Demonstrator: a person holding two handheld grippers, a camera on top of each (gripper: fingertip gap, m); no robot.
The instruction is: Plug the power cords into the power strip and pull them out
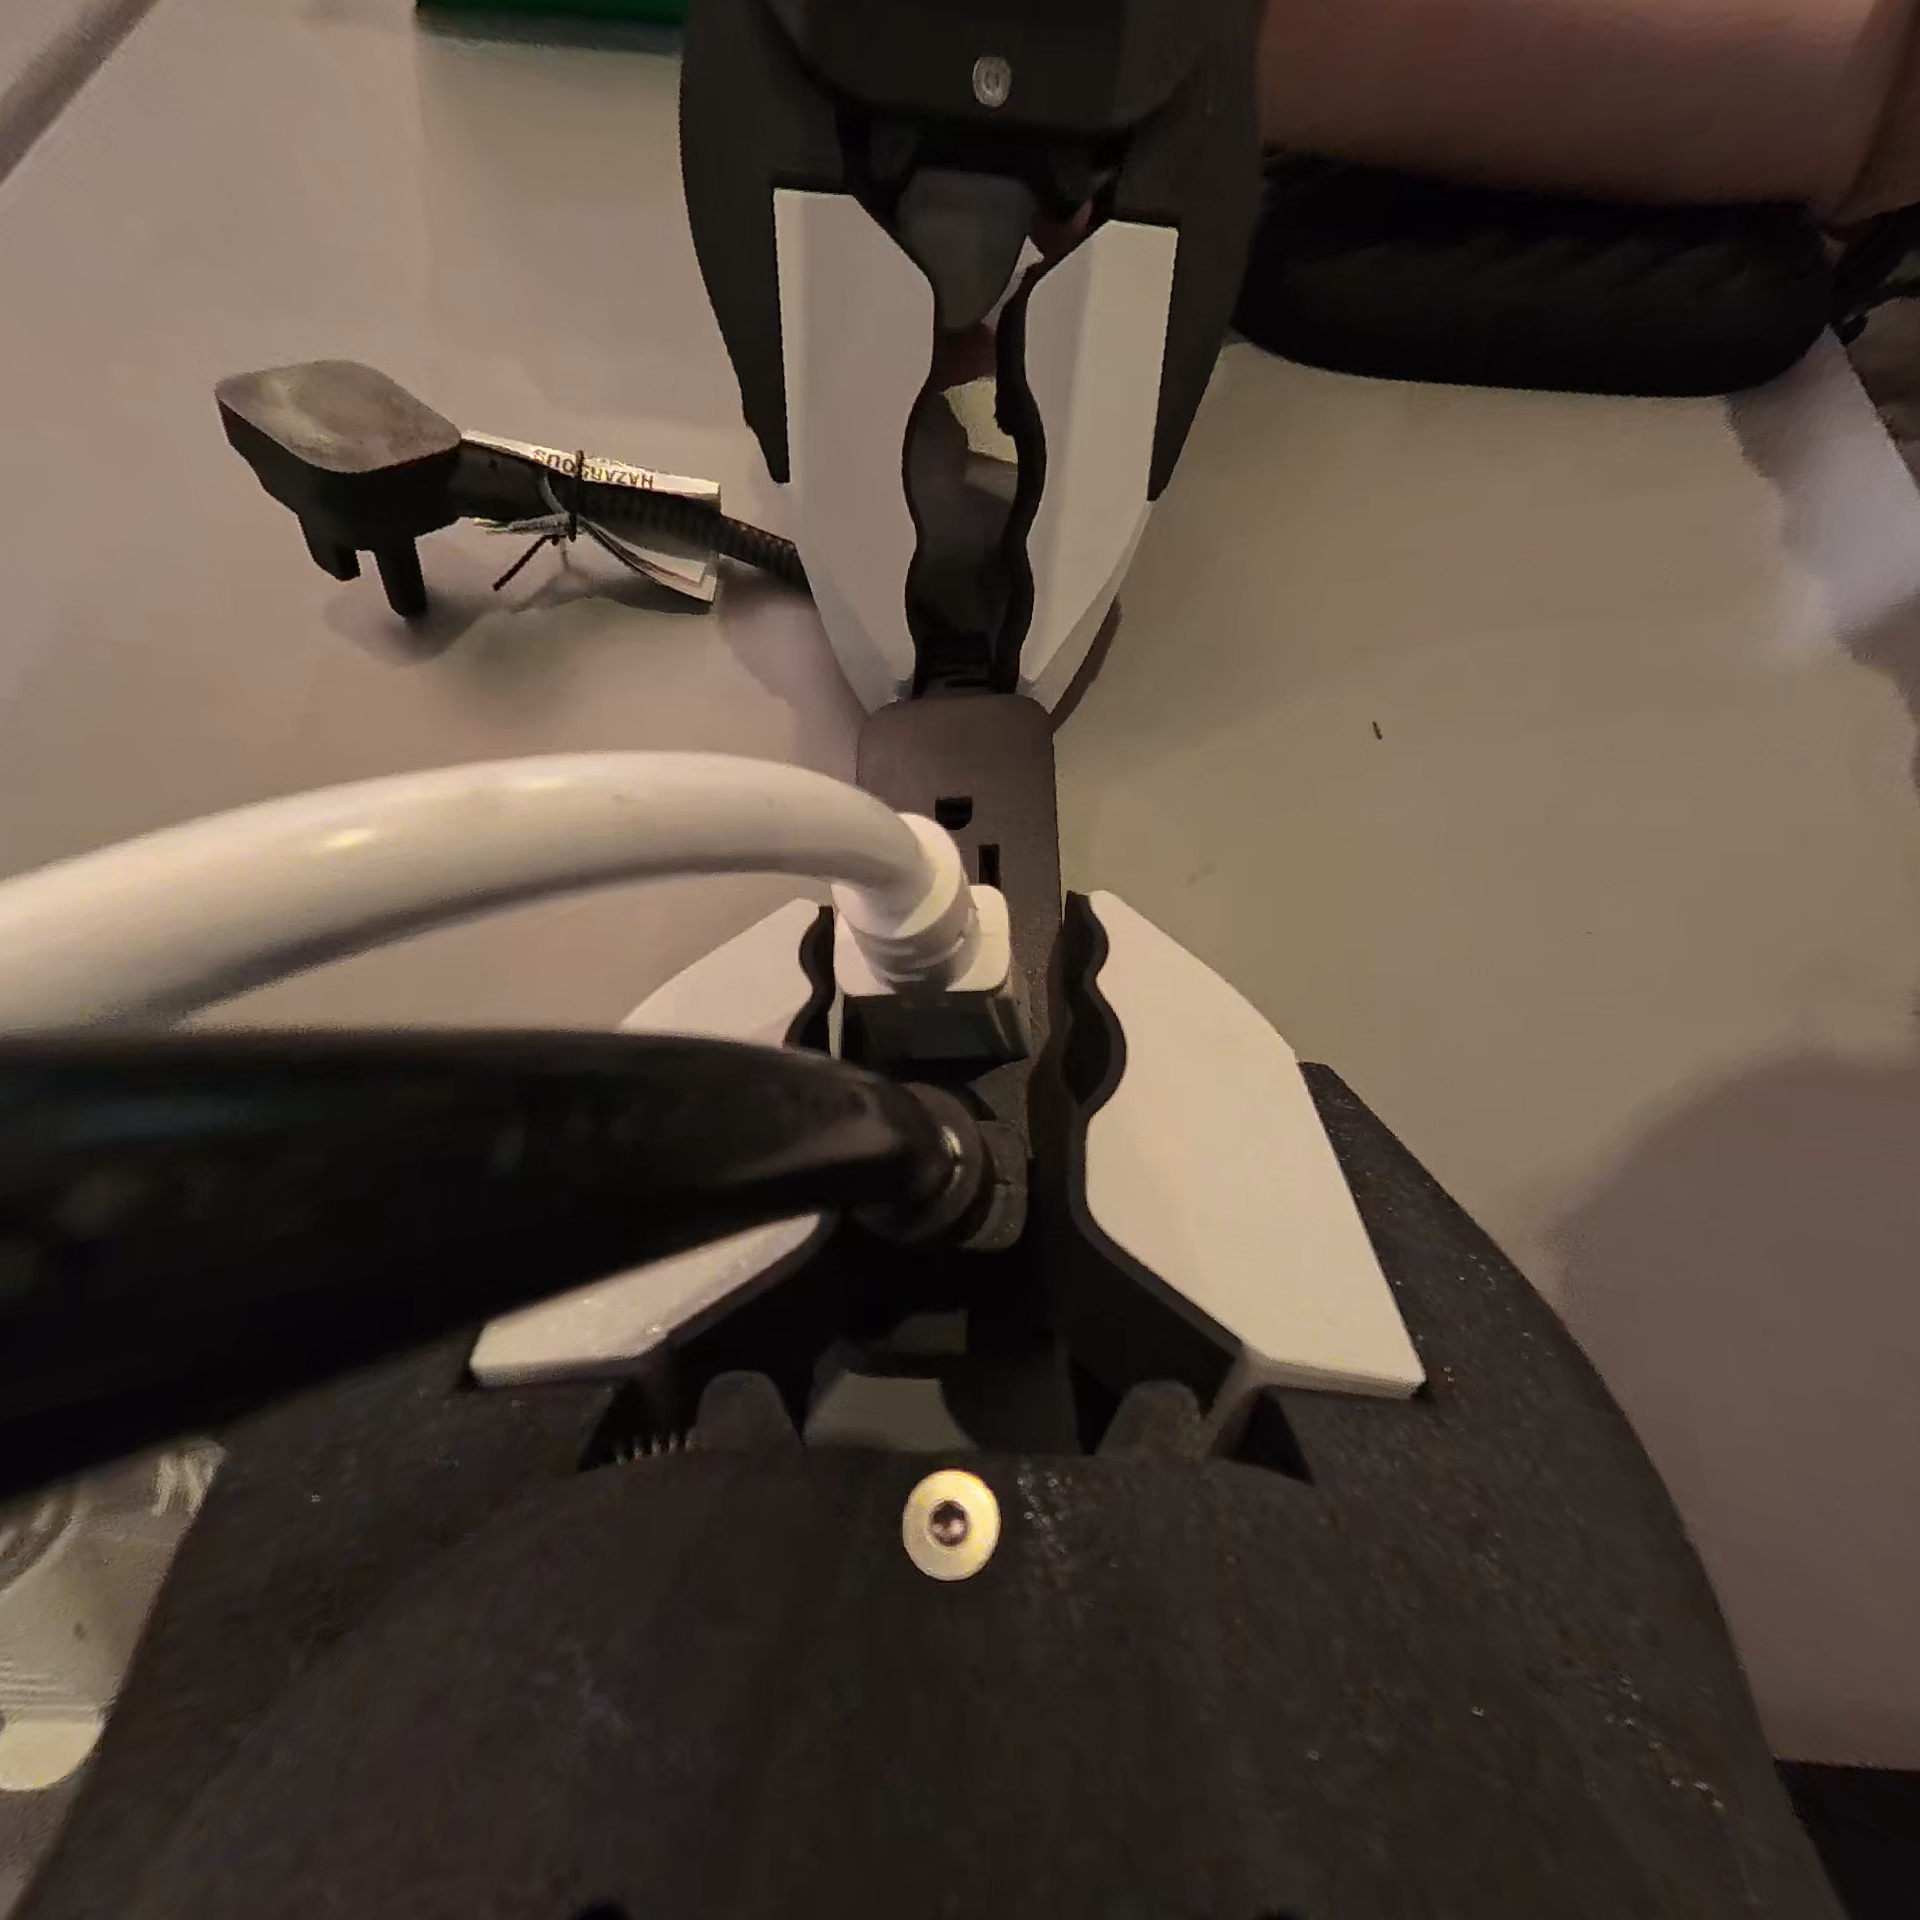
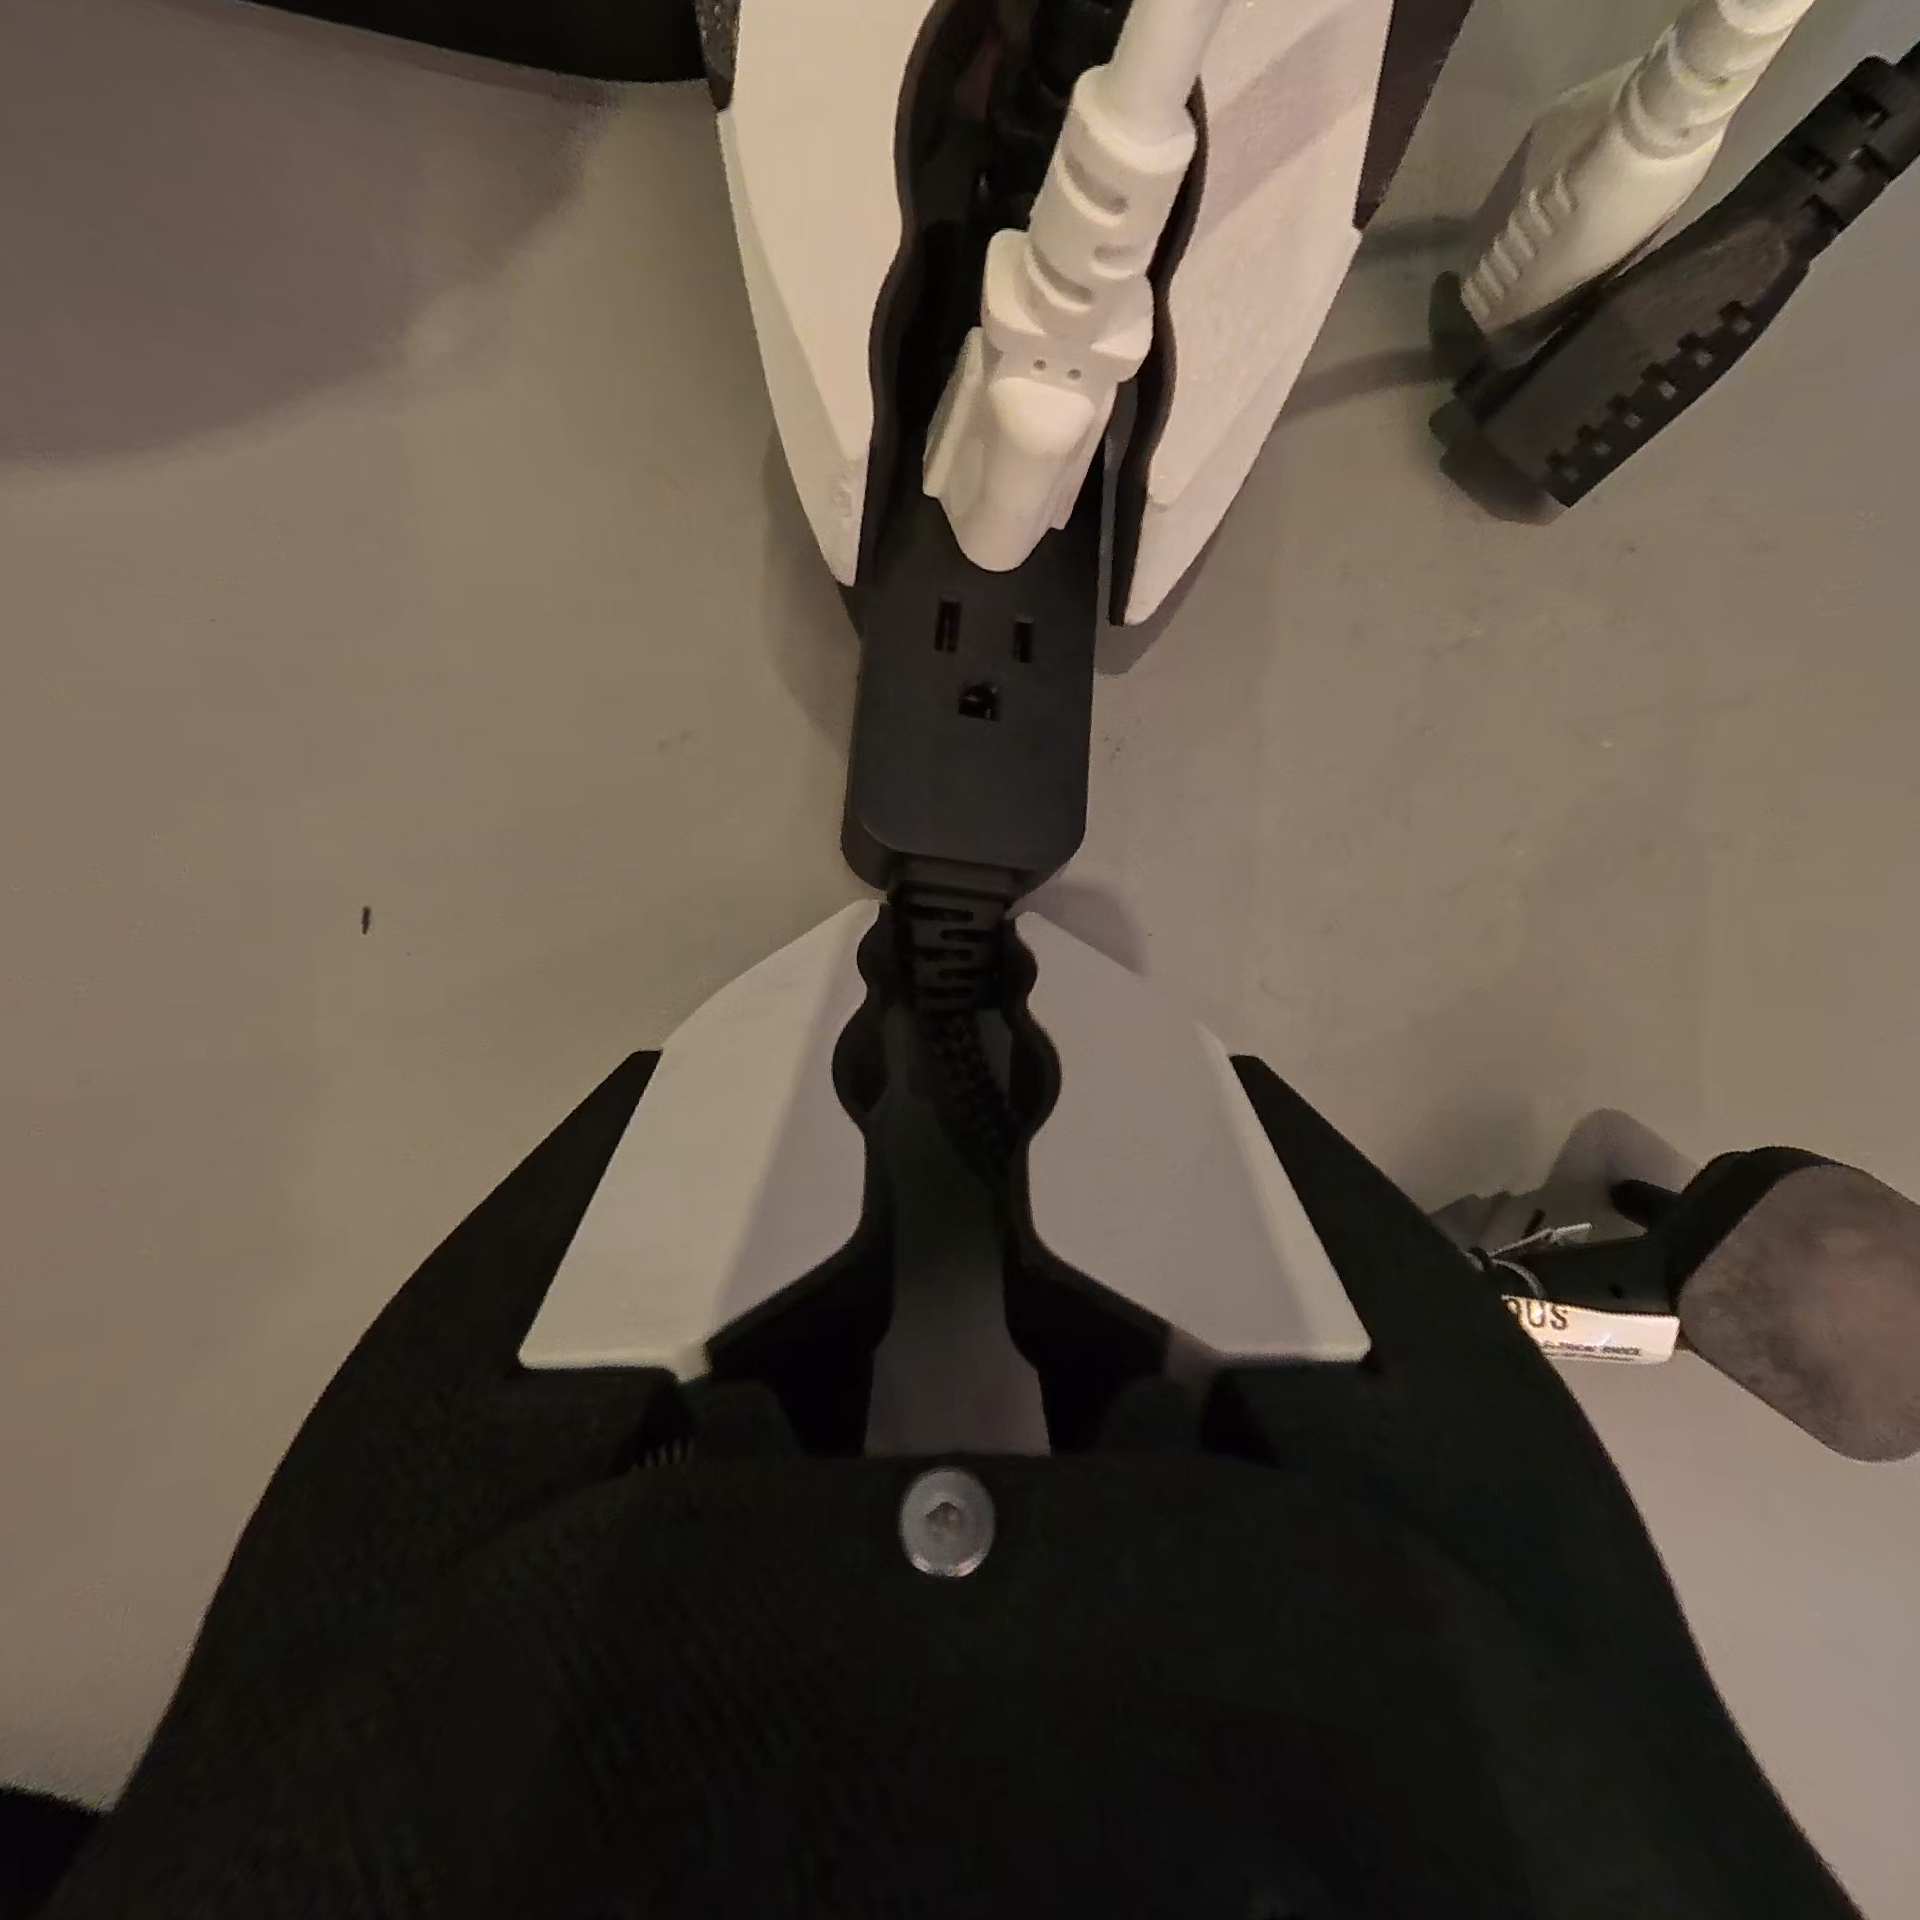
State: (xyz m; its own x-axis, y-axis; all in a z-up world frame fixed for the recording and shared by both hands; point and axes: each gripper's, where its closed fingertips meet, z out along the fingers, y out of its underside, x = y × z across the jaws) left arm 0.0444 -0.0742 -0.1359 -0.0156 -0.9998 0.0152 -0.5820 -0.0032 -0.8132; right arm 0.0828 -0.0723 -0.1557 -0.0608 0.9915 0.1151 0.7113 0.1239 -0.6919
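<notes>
Out on the bare middle of the table, the black power strip is lying lengthwise between two facing grippers. The right gripper is pinching the strip's braided cord at one end, while the left gripper is closing around the white plug seated in it, so a pull would likely run up off the strip's face. Only the right wrist view is showing the free outlet; the left is showing a loose black plug lying beside.

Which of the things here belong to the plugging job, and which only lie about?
Job: power strip; white plug and black cord in it; left tongs gripping the strip; right tongs on its braided cable.
Lying about: tagged three-pin plug; loose white plug on a black ribbed plug; dark bulky item.
</notes>
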